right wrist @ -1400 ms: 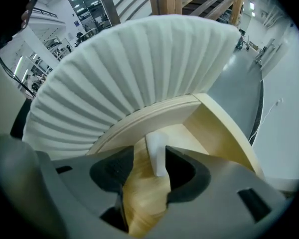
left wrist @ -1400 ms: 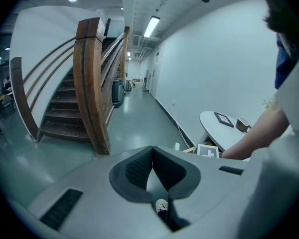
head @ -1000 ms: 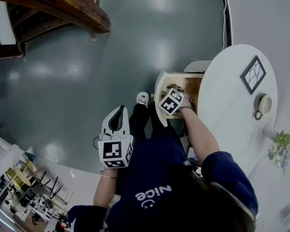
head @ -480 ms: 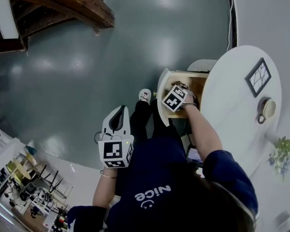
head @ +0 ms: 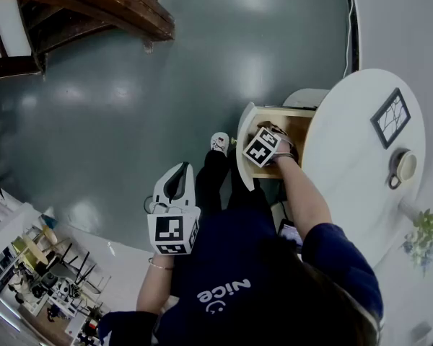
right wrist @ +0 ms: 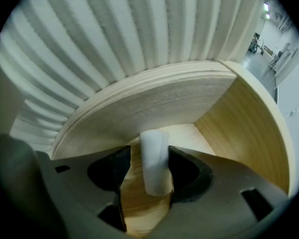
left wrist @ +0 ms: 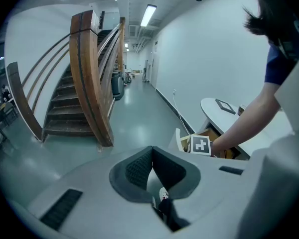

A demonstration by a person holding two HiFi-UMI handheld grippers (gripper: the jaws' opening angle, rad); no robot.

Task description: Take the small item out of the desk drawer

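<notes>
The wooden drawer (head: pixel 277 118) stands pulled out of the round white desk (head: pixel 361 171). My right gripper reaches down into it; in the head view only its marker cube (head: pixel 262 147) and the hand show. In the right gripper view, a small white cylinder (right wrist: pixel 155 163) lies on the drawer floor (right wrist: pixel 134 198) between the jaws of my right gripper (right wrist: pixel 149 154). The jaws are open, with bare wood showing left of the item. My left gripper (head: pixel 180 170) hangs shut and empty over the floor, left of the person; its pads (left wrist: pixel 139 168) meet.
A framed picture (head: pixel 392 117), a cup (head: pixel 404 168) and a small plant (head: pixel 424 235) sit on the desk top. A wooden staircase (head: pixel 79 9) rises at the upper left. The person's shoe (head: pixel 219 143) is beside the drawer front. Cluttered shelving (head: pixel 36 280) is at lower left.
The right gripper's cube has shifted slightly to the right within the drawer. The left gripper has barely moved.
</notes>
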